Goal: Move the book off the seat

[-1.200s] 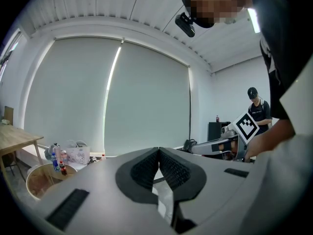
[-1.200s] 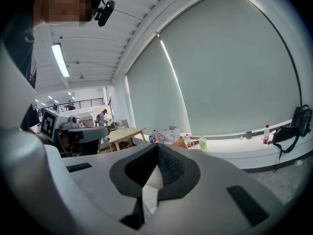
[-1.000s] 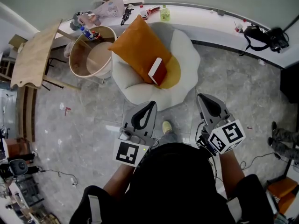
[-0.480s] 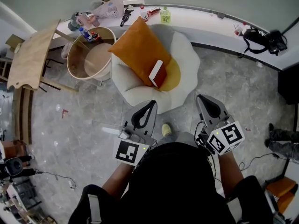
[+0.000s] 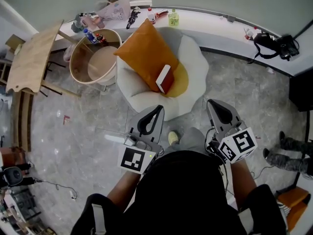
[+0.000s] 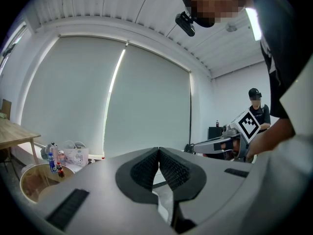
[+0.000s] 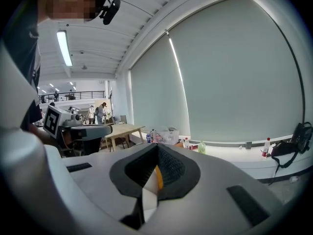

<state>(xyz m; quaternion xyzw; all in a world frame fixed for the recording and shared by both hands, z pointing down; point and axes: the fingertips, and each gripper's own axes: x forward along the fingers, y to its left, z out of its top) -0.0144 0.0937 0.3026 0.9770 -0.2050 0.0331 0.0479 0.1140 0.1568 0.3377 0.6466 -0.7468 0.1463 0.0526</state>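
Note:
A red book (image 5: 165, 79) with a white page edge lies on the orange cushion (image 5: 145, 52), which leans in the white petal-shaped chair (image 5: 190, 62). Both grippers hang side by side short of the chair's front edge, above the grey floor. My left gripper (image 5: 157, 108) is shut with nothing in it, and its pads meet at the tip (image 6: 159, 150). My right gripper (image 5: 212, 102) is shut and empty too. Through the slit below its joined tips (image 7: 157, 146) I see a strip of orange cushion and white chair.
A round wooden tub (image 5: 95, 58) stands left of the chair, beside a tilted wooden board (image 5: 33, 58). A white ledge (image 5: 215, 21) behind holds bottles and a black camera bag (image 5: 279, 40). A person's legs (image 5: 291, 155) show at the right edge.
The chair and book sit slightly nearer in the head view. Both grippers stay shut and side by side. The legs at the right edge have shifted left.

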